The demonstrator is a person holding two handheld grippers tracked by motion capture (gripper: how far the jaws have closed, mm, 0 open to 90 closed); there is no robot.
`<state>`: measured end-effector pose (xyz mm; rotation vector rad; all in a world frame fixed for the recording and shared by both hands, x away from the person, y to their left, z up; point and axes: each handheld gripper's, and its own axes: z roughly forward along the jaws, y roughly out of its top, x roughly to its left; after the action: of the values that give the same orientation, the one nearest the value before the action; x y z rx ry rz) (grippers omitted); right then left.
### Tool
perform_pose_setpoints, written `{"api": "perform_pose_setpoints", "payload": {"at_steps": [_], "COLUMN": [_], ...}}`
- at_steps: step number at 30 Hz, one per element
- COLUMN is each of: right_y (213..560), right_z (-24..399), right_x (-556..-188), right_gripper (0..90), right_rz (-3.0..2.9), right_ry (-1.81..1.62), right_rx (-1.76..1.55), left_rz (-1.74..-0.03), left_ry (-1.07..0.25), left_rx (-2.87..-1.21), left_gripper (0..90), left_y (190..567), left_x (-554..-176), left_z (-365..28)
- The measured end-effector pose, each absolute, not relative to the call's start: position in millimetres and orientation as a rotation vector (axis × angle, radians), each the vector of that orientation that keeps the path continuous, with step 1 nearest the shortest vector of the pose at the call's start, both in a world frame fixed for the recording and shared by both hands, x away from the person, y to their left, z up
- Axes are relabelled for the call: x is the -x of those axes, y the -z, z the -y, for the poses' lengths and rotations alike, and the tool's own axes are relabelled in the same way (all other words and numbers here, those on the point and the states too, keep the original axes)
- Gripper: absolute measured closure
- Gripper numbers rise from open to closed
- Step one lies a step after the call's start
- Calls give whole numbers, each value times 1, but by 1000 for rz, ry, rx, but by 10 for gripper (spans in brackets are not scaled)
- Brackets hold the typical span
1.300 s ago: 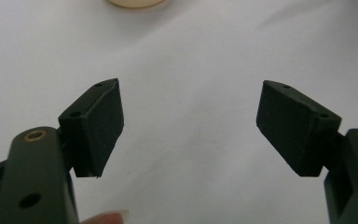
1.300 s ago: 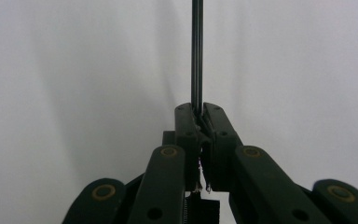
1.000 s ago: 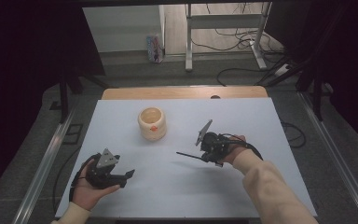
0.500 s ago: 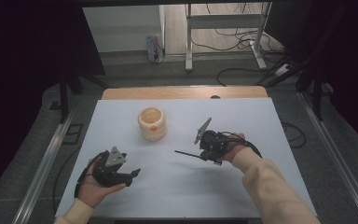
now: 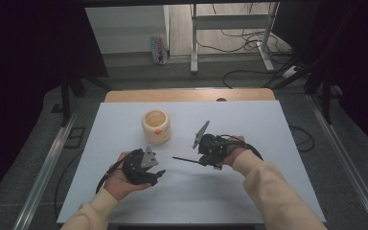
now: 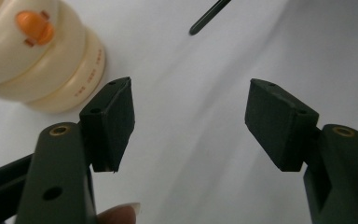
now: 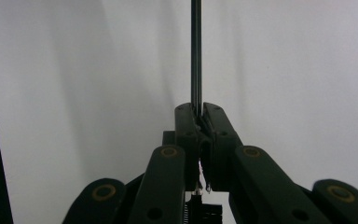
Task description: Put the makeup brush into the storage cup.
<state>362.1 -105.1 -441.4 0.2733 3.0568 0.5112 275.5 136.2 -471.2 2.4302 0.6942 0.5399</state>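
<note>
A cream jar (image 5: 155, 127) with an orange mark on its side stands on the white table (image 5: 268, 143), left of centre. My left gripper (image 5: 160, 175) hovers just in front of the jar, open, and its jaws have just been closing with nothing between them. In the left gripper view the jar (image 6: 37, 51) sits at the upper left, beyond the left gripper (image 6: 189, 121). My right gripper (image 5: 202, 160) is shut on a thin dark rod (image 5: 184, 159) that points left, toward the other hand. The rod (image 7: 196, 56) runs straight up from the closed right gripper (image 7: 198, 112). Its tip (image 6: 209, 16) lies ahead of the left jaws.
A wooden strip (image 5: 187, 95) borders the table's far edge. Metal rails (image 5: 48, 167) run along both sides. Beyond the table are desk legs (image 5: 194, 43) and loose cables (image 5: 249, 72) on the floor.
The left hand has carried its gripper to the right, toward the table's middle and closer to the jar, and its jaws stand narrower. The right hand and rod have stayed put.
</note>
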Motion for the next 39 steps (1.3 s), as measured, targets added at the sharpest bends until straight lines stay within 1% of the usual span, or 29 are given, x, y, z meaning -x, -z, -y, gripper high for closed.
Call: {"api": "perform_pose_setpoints", "payload": {"at_steps": [8, 14, 26, 32, 36, 37, 39], "right_y": [441, 440, 442, 443, 443, 443, 443], "right_z": [102, 98, 94, 94, 94, 94, 94], "right_x": [-362, -362, -362, -363, -362, -362, -362], "right_gripper": [859, 859, 859, 859, 859, 859, 859], "right_rz": [-3069, -3080, -3105, -3118, -3113, -3117, -3118], "right_ry": [-520, -527, -529, -540, -545, -548, -551], "right_rx": [-270, -259, -239, -229, -234, -236, -236], "left_rz": [-645, -572, -468, -429, -403, -390, -380], "left_ry": [-592, -636, -666, -672, -683, -679, -691], "left_rx": [-2450, -2483, -2535, -2552, -2550, -2554, -2551], "left_gripper": [363, 400, 457, 508, 556, 583, 594], "left_y": [473, 472, 478, 486, 488, 488, 489], "left_x": [-279, -282, -288, -292, -291, -291, -290], "left_z": [-123, -109, -86, -75, -71, -70, -68]}}
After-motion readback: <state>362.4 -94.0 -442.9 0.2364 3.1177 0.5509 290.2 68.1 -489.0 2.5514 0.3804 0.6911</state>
